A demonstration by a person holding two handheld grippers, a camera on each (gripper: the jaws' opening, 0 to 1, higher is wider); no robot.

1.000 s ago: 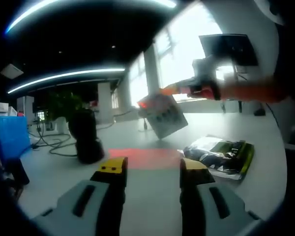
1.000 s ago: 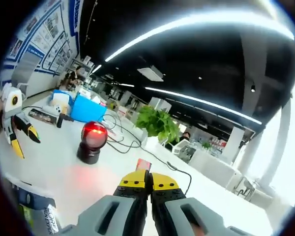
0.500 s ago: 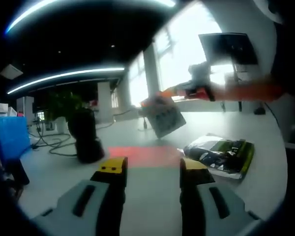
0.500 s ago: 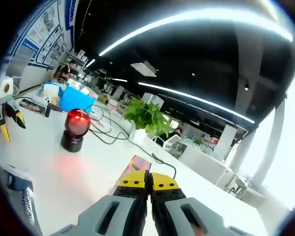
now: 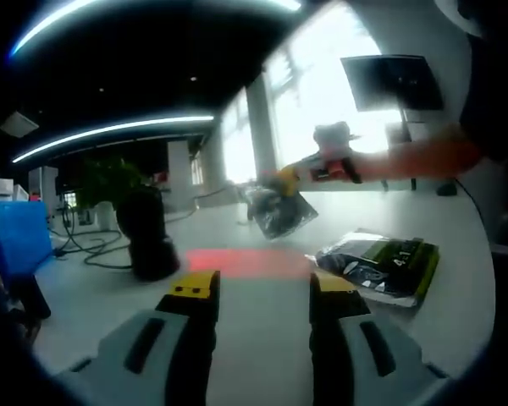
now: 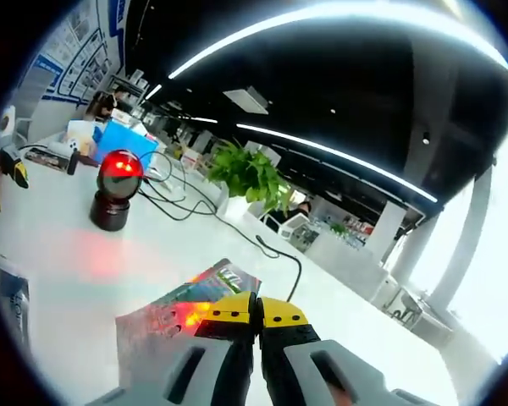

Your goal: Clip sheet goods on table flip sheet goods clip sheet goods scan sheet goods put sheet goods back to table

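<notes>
In the left gripper view my right gripper (image 5: 289,178) reaches in from the right, shut on the top edge of a small sheet packet (image 5: 277,211) that hangs tilted above the white table (image 5: 85,292). The right gripper view shows its shut jaws (image 6: 256,309) pinching that packet (image 6: 173,315), which lies out flat to the left with a red glow on it. The black scanner (image 6: 113,193) shows a red light and stands on the table (image 5: 148,235). My left gripper (image 5: 262,292) hovers open and empty over the table. A black and green packet (image 5: 381,266) lies on the table at the right.
A red light patch (image 5: 245,262) falls on the table beside the scanner. Cables (image 6: 267,247) trail behind it towards a potted plant (image 6: 245,173). A blue box (image 6: 123,139) and small items sit at the far left. Another packet's edge (image 6: 8,296) lies at the left.
The right gripper has dropped lower and tipped the packet over: its pale face has turned away, and it now spreads flat ahead of the right jaws. The left gripper has stayed still.
</notes>
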